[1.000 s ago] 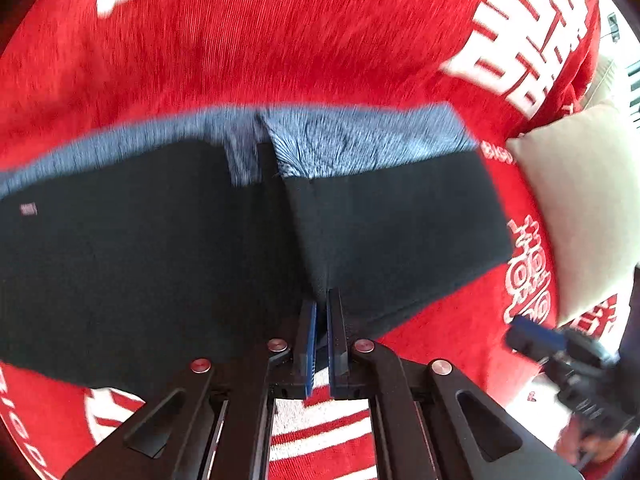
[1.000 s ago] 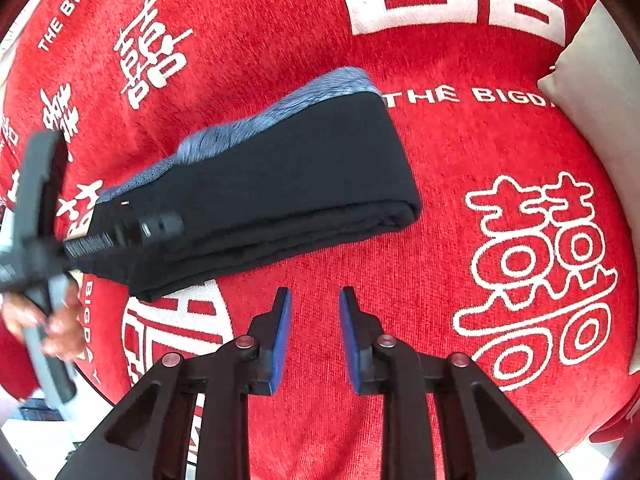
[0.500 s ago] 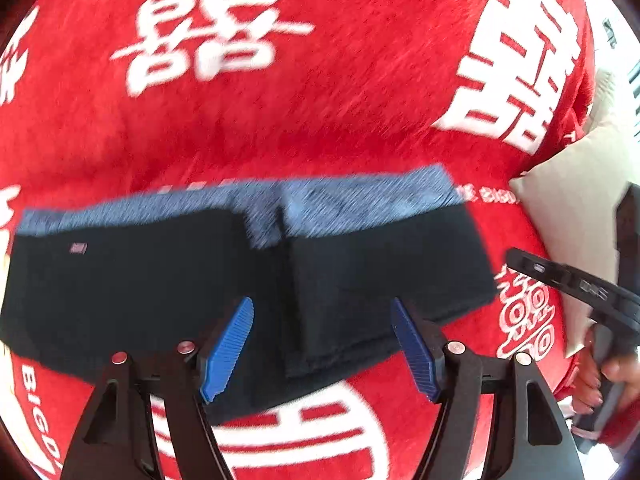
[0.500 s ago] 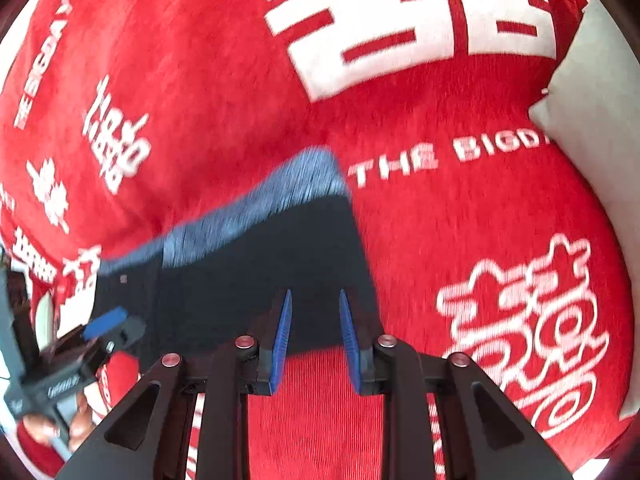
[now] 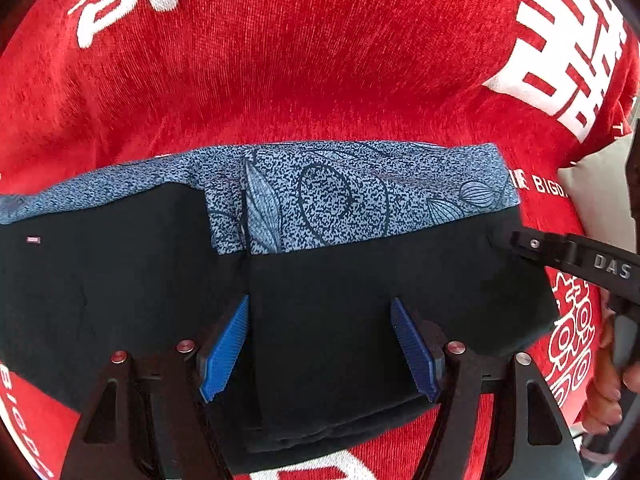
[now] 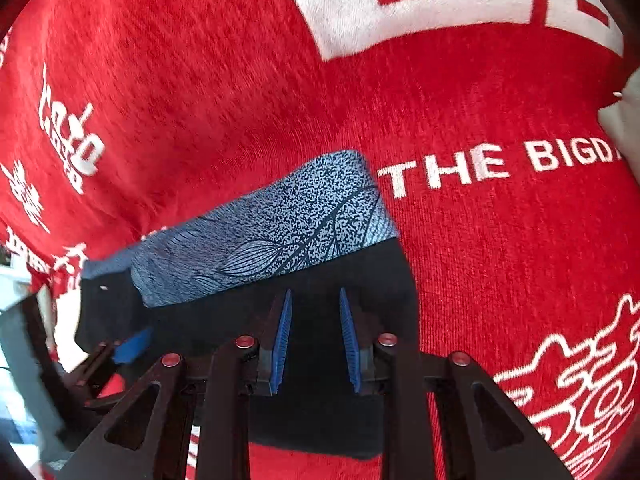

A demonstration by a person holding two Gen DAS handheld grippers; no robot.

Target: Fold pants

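Black pants [image 5: 120,280] with a blue patterned waistband [image 5: 340,200] lie folded on a red blanket [image 5: 320,80]. My left gripper [image 5: 320,300] is open wide just above the black cloth, straddling the folded-over layer and gripping nothing. My right gripper [image 6: 315,291] hovers over the right end of the pants [image 6: 260,248], its jaws a narrow gap apart with no cloth pinched. In the left wrist view the right gripper [image 5: 580,256] reaches in from the right edge. The left gripper [image 6: 132,348] shows at the lower left of the right wrist view.
The red blanket [image 6: 480,240] with white lettering covers the whole surface. A pale cushion [image 5: 592,196] lies at the right edge, also seen as a cushion [image 6: 624,120] in the right wrist view. A person's hand [image 5: 604,400] holds the right gripper's handle.
My left gripper let go of the folded edge and opened wide over the pants. My right gripper moved from the bare blanket onto the pants' right end and came lower.
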